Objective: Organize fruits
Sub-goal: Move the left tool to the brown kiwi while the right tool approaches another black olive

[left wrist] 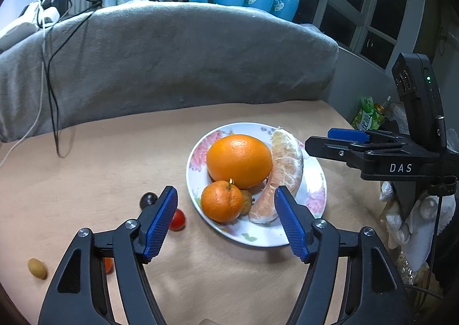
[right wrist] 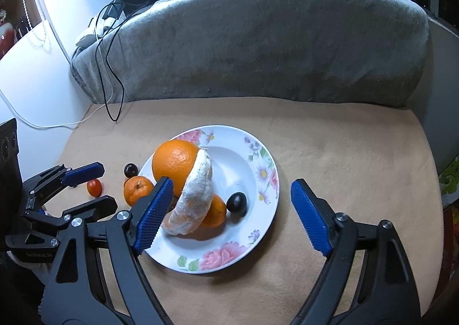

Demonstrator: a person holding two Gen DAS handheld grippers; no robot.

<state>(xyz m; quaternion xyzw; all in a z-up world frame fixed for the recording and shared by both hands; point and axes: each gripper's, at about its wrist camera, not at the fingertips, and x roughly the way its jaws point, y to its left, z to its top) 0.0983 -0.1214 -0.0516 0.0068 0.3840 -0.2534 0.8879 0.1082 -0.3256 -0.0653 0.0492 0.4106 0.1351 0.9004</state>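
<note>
The left gripper (left wrist: 225,223) is being held open, nothing being pressed between its blue fingers (left wrist: 160,221). The right gripper (right wrist: 232,216) is likewise being held wide open, empty. Just beyond them, a floral plate (right wrist: 258,158) is being carried by the tan surface (right wrist: 344,152). On it a large orange (left wrist: 239,160) is being flanked at 3 o'clock by a peeled pomelo segment (left wrist: 284,170) and at 7 o'clock by a mandarin (left wrist: 221,201). A dark, possibly plum-like fruit (right wrist: 236,202) is also being held there. Off the plate, at 9 o'clock, a cherry tomato (left wrist: 178,219) is lying.
</note>
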